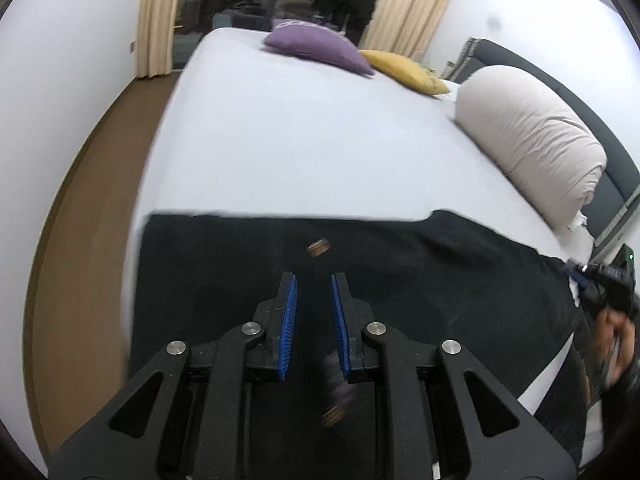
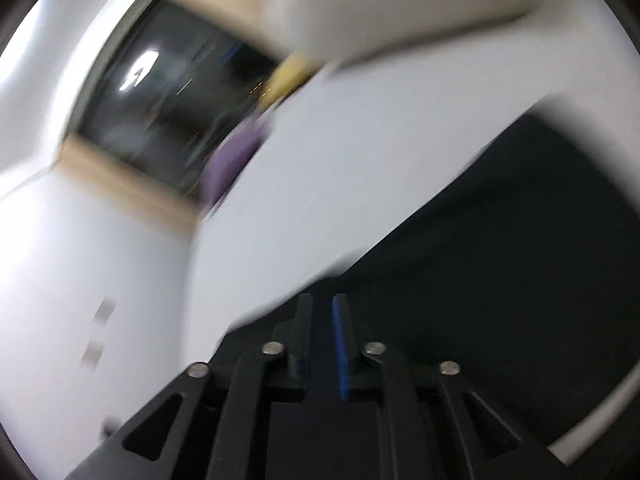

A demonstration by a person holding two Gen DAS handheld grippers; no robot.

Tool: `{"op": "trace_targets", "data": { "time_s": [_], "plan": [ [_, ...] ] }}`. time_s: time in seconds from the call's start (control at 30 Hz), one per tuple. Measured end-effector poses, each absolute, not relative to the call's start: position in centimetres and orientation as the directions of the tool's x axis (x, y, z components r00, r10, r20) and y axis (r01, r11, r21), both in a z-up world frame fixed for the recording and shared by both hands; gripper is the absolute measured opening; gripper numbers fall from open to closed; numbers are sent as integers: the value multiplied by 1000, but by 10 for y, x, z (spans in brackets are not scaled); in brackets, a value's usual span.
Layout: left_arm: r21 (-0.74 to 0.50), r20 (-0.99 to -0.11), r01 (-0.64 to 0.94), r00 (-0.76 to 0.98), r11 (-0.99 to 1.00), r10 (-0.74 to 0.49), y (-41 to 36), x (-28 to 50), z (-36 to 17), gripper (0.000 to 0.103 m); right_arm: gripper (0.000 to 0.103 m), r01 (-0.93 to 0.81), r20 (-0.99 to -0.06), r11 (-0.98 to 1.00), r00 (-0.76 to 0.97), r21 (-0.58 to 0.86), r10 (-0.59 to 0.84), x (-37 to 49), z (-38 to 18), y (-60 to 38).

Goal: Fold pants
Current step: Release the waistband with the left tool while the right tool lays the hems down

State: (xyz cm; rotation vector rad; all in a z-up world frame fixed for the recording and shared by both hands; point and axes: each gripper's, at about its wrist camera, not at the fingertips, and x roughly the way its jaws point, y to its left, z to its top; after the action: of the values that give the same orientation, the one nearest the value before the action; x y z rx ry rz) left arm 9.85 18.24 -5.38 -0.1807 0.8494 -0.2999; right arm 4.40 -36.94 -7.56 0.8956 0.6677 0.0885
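Note:
Black pants (image 1: 360,272) lie spread flat across the near end of the white bed (image 1: 300,140), with a small brown label (image 1: 318,247) near the waistband. My left gripper (image 1: 314,292) hovers just above the pants, its blue-padded jaws apart with nothing between them. My right gripper (image 1: 608,280) shows at the right edge of the pants, held by a hand. In the blurred right wrist view the right gripper (image 2: 322,308) sits over the black pants (image 2: 500,260) with a narrow gap between its jaws; whether cloth lies in it is unclear.
A rolled beige duvet (image 1: 532,140) lies along the dark headboard (image 1: 600,120) on the right. A purple pillow (image 1: 316,46) and a yellow pillow (image 1: 404,70) sit at the far end. Brown floor (image 1: 88,200) and a white wall are on the left.

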Motion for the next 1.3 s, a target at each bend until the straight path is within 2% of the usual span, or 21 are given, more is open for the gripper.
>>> {"op": "trace_targets", "data": {
  "time_s": [0.07, 0.17, 0.2, 0.27, 0.4, 0.5, 0.57, 0.63, 0.67, 0.7, 0.8, 0.93, 1.1, 1.3],
  "plan": [
    [-240, -737, 224, 591, 944, -328, 158, 112, -59, 17, 15, 101, -475, 603, 722, 792, 503, 56, -93, -311],
    [-161, -811, 232, 523, 959, -263, 131, 131, -86, 17, 15, 105, -565, 638, 588, 763, 579, 61, -125, -263],
    [-163, -823, 226, 506, 960, -258, 132, 132, -93, 17, 0, 142, -608, 662, 567, 736, 555, 59, -137, -266],
    [-188, -810, 232, 513, 954, -284, 135, 129, -97, 17, 0, 191, -577, 602, 602, 776, 552, 43, -149, -301],
    [-214, -804, 240, 508, 947, -310, 143, 125, -99, 17, 0, 350, -621, 595, 706, 724, 340, 36, -137, -393],
    [-221, -802, 232, 510, 947, -312, 144, 123, -98, 17, 1, 524, -708, 597, 698, 607, 107, 1, -120, -466],
    [-196, -810, 216, 514, 957, -282, 142, 122, -95, 17, 12, 622, -754, 617, 653, 481, -70, -16, -89, -486],
    [-178, -811, 207, 522, 962, -263, 132, 119, -86, 17, 32, 611, -722, 637, 681, 469, -122, -38, -56, -489],
    [-197, -801, 218, 527, 956, -285, 123, 116, -81, 17, 62, 614, -718, 647, 681, 453, -144, -49, -44, -490],
    [-214, -793, 234, 526, 948, -309, 115, 114, -79, 17, 79, 620, -713, 652, 680, 436, -170, -58, -35, -485],
    [-220, -789, 296, 507, 930, -348, 81, 109, -74, 17, 79, 636, -706, 631, 682, 443, -192, -77, -29, -474],
    [-220, -822, 341, 440, 914, -362, 46, 107, -88, 17, 72, 694, -754, 495, 647, 523, -111, -109, -81, -482],
    [-250, -830, 330, 411, 910, -377, 46, 100, -105, 17, 70, 741, -795, 384, 606, 551, -28, -100, -101, -500],
    [-252, -831, 332, 407, 909, -379, 45, 98, -108, 17, 67, 693, -730, 286, 683, 661, 33, -102, -115, -505]
  ]
}}
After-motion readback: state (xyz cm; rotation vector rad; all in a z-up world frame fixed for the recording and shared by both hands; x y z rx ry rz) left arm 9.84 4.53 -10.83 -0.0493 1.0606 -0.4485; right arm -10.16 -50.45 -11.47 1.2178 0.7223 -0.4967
